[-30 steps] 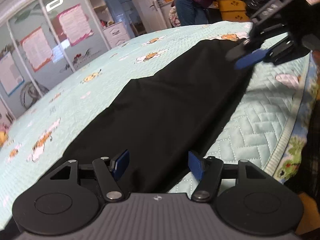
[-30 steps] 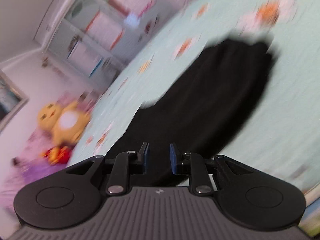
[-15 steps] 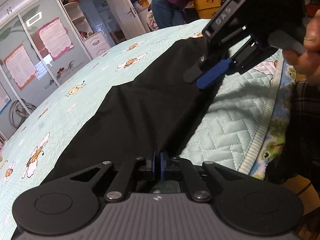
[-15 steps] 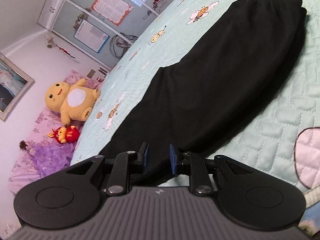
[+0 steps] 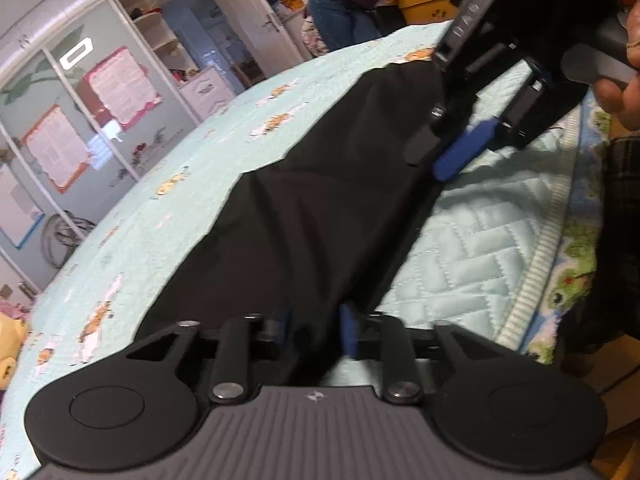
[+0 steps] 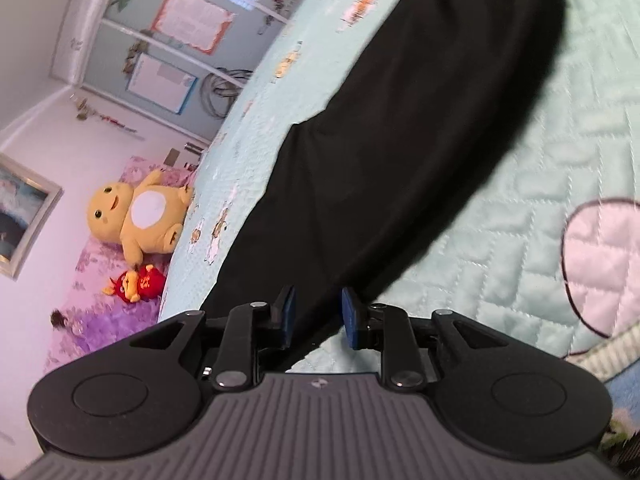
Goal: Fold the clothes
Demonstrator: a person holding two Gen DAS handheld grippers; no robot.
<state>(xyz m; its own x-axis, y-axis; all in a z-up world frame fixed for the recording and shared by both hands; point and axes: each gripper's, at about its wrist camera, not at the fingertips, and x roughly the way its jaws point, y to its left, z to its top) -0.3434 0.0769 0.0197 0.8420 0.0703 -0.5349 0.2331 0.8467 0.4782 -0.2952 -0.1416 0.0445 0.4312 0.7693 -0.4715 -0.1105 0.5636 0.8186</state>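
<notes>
A long black garment [image 5: 320, 208] lies stretched across a light green quilted bed cover [image 5: 472, 248]; it also shows in the right wrist view [image 6: 400, 152]. My left gripper [image 5: 314, 330] has its jaws partly open around the garment's near edge. My right gripper [image 6: 316, 312] has its jaws partly open over the garment's near edge. The right gripper also shows in the left wrist view [image 5: 448, 160], low over the garment's right edge, held by a hand [image 5: 624, 64].
The bed's front edge [image 5: 560, 264] runs along the right. A yellow plush toy [image 6: 140, 212] and a small red toy [image 6: 136, 282] sit on a purple cover at the bed's far end. Cabinets [image 5: 80, 112] and a bending person [image 5: 344, 0] are behind.
My left gripper shut on the garment's edge half a second ago and now stands partly open. My right gripper has come closer along the garment's edge and stays partly open.
</notes>
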